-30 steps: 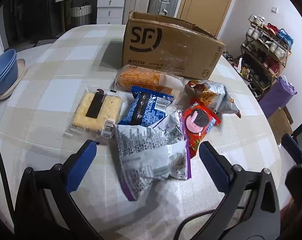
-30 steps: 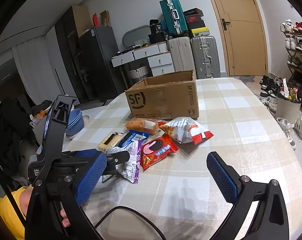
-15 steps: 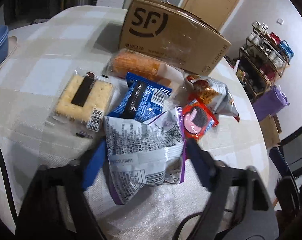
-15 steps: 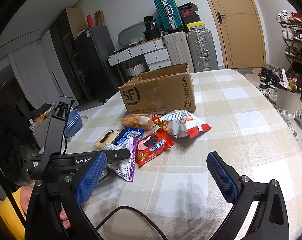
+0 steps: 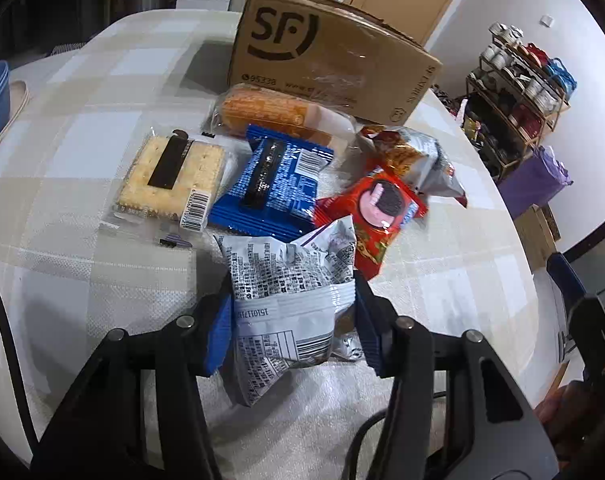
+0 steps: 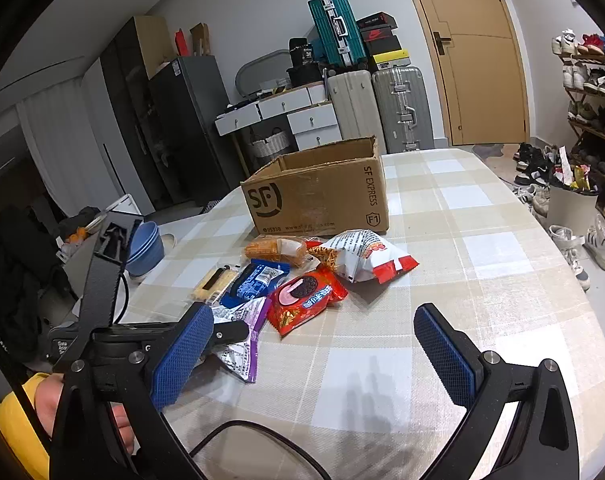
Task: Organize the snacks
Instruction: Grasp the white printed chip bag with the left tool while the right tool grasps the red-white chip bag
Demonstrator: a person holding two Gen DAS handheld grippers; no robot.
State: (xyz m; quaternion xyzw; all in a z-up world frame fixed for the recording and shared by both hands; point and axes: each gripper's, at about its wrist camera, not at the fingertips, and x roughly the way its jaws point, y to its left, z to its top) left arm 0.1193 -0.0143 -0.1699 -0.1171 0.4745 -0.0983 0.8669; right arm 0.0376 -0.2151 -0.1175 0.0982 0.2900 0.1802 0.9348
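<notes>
- One table under a checked cloth carries everything.
- One box, open-topped cardboard marked SF, is the landmark; all six snacks lie in a cluster on its printed front side.
- One silver bag lies farthest from the box. The left gripper is closing on it, blue pads against both sides of the crumpled foil.
- One chip bag, white and red, lies near the box's front corner.
- One cracker pack lies well out from the box, beside the blue pack.
- One bread roll lies just beside the box's front wall.
- One red cookie pack sits between the chip bag and the silver bag.
- The right gripper hovers spread wide with nothing between its pads, well apart from the box.
</notes>
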